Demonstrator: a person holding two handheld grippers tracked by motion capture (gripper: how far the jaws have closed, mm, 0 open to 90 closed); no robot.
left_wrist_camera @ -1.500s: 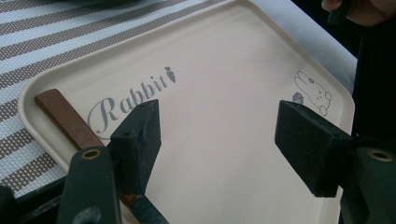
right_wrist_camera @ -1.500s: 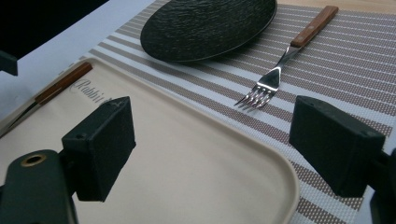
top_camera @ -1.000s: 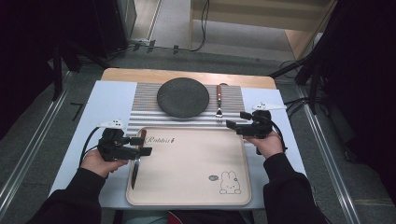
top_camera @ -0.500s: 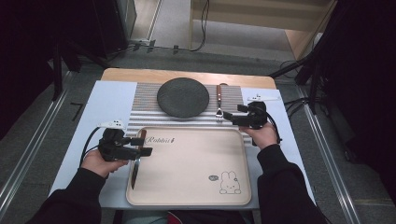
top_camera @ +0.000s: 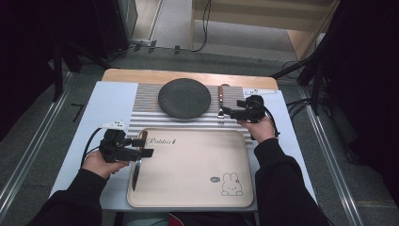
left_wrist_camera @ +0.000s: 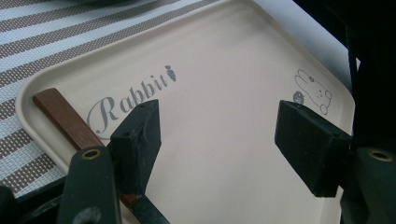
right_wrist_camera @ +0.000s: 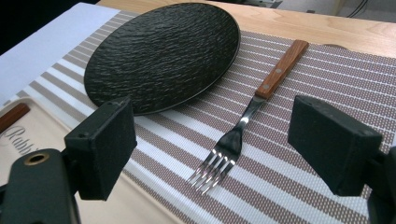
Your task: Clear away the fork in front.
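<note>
Right gripper (top_camera: 226, 112) sits at the right side of the striped placemat (top_camera: 146, 101), pointed left at the fork (top_camera: 220, 104). Fingers (right_wrist_camera: 105, 144) wide open, nothing between the pads. In the right gripper view the fork lies flat on the mat between the two open fingers but farther out, not touched: tines nearest the gripper, wooden handle running away toward the bare wood edge of the tabletop (top_camera: 141, 75).

Fork is just beside the black plate (top_camera: 184, 98), on its right, apart from it (thin strip of mat between them). Plate is flat on the mat, textured surface, nothing on it.

Left gripper (top_camera: 141, 147) is at the left edge of the beige tray (top_camera: 197, 165), pointing right across it. Fingers (left_wrist_camera: 137, 135) open here too, gripping nothing. The knife (top_camera: 138, 157) lies along the tray's left side, wooden handle toward the mat, blade toward the person. In the left gripper view the handle passes under the near finger; can't tell if that finger touches it.

Tray sits on the tabletop in front of the mat, its far edge against the mat's near edge. "Rabbit" lettering near the knife handle, rabbit drawing in the near right corner. Otherwise bare inside.
</note>
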